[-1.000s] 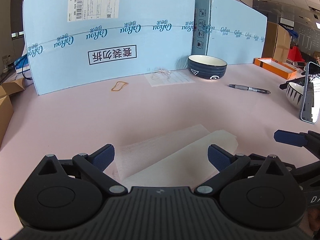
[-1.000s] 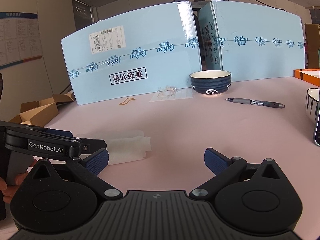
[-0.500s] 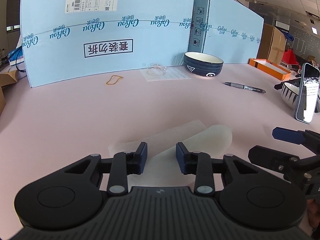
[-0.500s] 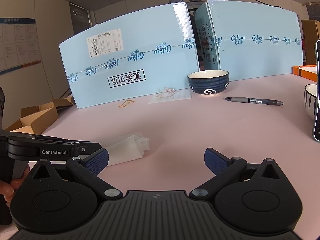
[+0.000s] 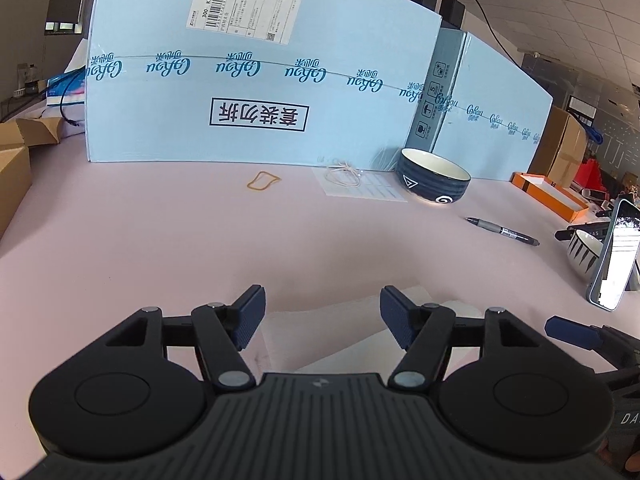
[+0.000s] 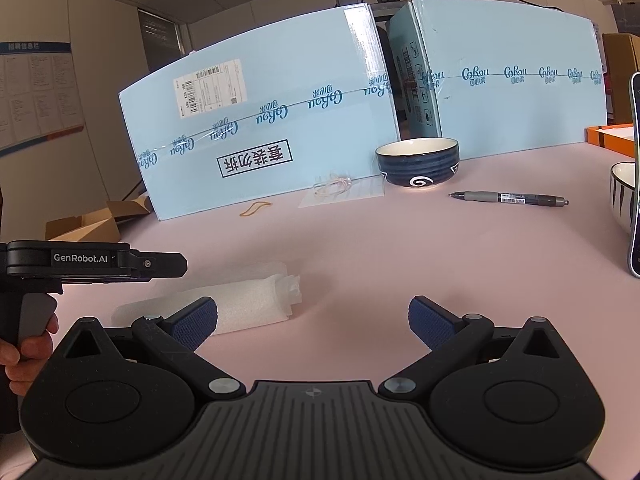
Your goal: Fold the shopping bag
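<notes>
A dark blue bowl (image 6: 417, 162) looked empty. Blue boxes (image 6: 256, 136) read "Cofou". Left tongs (image 5: 322, 316) were spreading above the folded bag (image 6: 224, 304); right tongs (image 6: 313, 322) were spread, empty.

One pink table (image 6: 400, 248) carries one folded white bag (image 6: 248, 300), two bowls, a dark one (image 6: 418, 162) at centre and a striped one (image 6: 622, 196) at right edge, one pen (image 6: 508, 199), one rubber band (image 6: 255, 209), one phone (image 5: 614, 256), two blue boxes (image 5: 256, 80) (image 6: 508, 80) behind. Two grippers (image 5: 322, 312) (image 6: 312, 320).
</notes>
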Tool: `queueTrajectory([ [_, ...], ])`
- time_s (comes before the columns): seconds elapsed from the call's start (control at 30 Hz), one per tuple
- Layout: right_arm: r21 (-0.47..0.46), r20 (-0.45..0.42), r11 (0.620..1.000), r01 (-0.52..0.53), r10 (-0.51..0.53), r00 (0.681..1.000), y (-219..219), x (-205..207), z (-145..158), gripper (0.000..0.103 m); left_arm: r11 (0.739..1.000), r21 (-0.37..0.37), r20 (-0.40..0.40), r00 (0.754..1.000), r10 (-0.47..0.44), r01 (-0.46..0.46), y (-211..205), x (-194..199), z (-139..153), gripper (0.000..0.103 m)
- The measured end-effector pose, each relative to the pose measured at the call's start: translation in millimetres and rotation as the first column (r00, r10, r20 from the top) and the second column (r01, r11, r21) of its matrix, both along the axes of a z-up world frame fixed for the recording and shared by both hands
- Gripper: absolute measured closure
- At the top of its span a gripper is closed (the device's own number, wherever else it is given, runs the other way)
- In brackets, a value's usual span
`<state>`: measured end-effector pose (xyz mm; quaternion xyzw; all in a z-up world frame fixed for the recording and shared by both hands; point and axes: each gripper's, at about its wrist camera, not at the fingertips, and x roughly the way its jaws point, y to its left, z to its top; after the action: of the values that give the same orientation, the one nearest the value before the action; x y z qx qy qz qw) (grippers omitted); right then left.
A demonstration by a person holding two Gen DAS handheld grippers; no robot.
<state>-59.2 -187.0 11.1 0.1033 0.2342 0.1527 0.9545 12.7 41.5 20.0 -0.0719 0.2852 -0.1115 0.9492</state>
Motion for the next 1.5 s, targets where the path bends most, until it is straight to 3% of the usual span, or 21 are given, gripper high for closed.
queueTrajectory([
  [0.3, 0.03, -0.004, 1.0, -0.002, 0.002, 1.0, -3.6, 0.9, -0.7, 0.0, 0.997, 0.08, -0.058, 0.998, 0.023, -0.018, -7.6, 6.1, -12.1, 0.033],
  [0.47, 0.044, -0.007, 0.999, -0.001, 0.001, 1.0, -6.0, 1.4, -1.4, 0.0, 0.997, 0.081, -0.06, 0.998, 0.014, -0.009, -7.8, 4.6, -14.1, 0.033],
  [0.57, 0.054, -0.01, 0.999, 0.0, 0.001, 1.0, -7.6, 1.4, -1.8, 0.0, 0.997, 0.078, -0.052, 0.999, 0.004, 0.0, -9.1, 3.3, -14.3, 0.042],
  [0.67, 0.071, -0.016, 0.997, 0.001, 0.0, 1.0, -10.2, 2.0, -2.4, 0.0, 0.999, 0.052, -0.047, 0.999, 0.002, 0.0, -6.4, 2.1, -13.9, 0.058],
  [0.73, 0.079, -0.019, 0.997, 0.004, -0.002, 1.0, -11.4, 2.1, -2.8, 0.0, 1.0, 0.029, -0.052, 0.999, 0.002, -0.001, -3.2, 2.5, -13.8, 0.075],
  [0.83, 0.084, -0.019, 0.996, 0.004, -0.003, 1.0, -12.2, 1.6, -2.9, 0.0, 0.999, -0.023, -0.046, 0.998, -0.031, 0.03, 0.0, 0.9, -12.3, 0.085],
  [1.1, 0.117, -0.014, 0.992, -0.047, 0.049, 0.999, -15.8, 2.5, -2.8, 0.0, 0.993, -0.114, 0.0, 1.0, -0.023, 0.023, 12.8, -4.5, -4.2, 0.085],
  [1.23, 0.05, -0.002, 0.993, -0.109, 0.11, 0.994, -2.6, 2.3, 4.5, 0.0, 0.993, -0.109, -0.005, 0.999, -0.038, 0.037, 10.2, -3.6, -4.2, 0.085],
  [1.3, 0.068, -0.023, 0.984, -0.164, 0.165, 0.986, 4.1, 5.6, 9.2, 0.0, 0.994, -0.099, -0.01, 0.999, -0.048, 0.047, 7.1, -3.2, -4.8, 0.085],
  [1.4, 0.179, -0.072, 0.962, -0.209, 0.224, 0.972, 13.4, 15.7, 12.6, 0.0, 0.995, -0.09, -0.011, 0.999, -0.035, 0.034, 7.9, -2.9, -5.0, 0.085],
  [1.5, 0.1, -0.121, 0.974, -0.205, 0.216, 0.969, 35.8, 24.0, 12.8, 0.0, 0.995, -0.104, -0.023, 1.0, -0.014, 0.012, 14.0, -0.4, -5.7, 0.083],
])
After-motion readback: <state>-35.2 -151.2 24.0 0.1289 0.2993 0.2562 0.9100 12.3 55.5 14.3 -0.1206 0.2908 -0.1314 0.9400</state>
